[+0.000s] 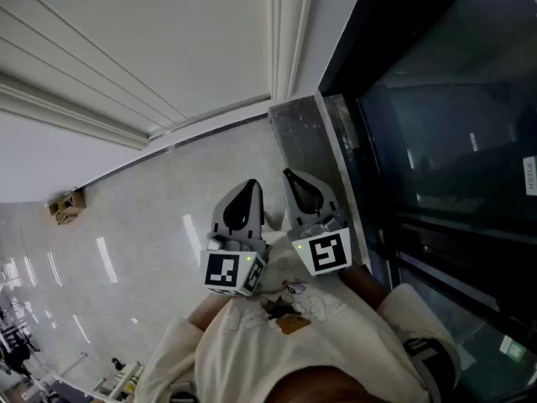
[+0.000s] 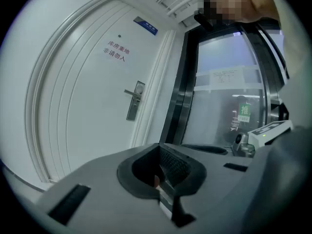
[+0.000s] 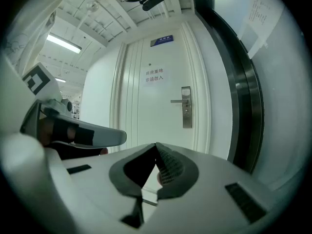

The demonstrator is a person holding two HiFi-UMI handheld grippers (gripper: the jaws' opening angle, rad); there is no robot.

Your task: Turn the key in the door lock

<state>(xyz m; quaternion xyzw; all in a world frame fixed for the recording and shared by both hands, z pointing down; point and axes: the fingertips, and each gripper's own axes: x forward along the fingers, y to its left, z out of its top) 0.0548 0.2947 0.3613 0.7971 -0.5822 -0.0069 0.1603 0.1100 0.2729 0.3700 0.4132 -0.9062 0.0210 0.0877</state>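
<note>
The white door [image 1: 126, 40] stands ahead of me, some way off. Its metal handle and lock plate [image 2: 135, 100] [image 3: 186, 107] show in both gripper views; no key can be made out at this distance. My left gripper [image 1: 245, 193] [image 2: 158, 147] and right gripper [image 1: 294, 179] [image 3: 156, 146] are held side by side close to my chest, pointing roughly level toward the door. The jaws of both meet at the tips with nothing between them. In the head view the handle is out of sight.
A dark-framed glass wall [image 1: 445, 124] runs along the right, with a grey stone sill [image 1: 306, 137] at its foot. A small cardboard box [image 1: 65, 206] sits on the glossy floor by the left wall. The door carries a red notice [image 3: 154, 76] and a blue plate [image 3: 162, 40].
</note>
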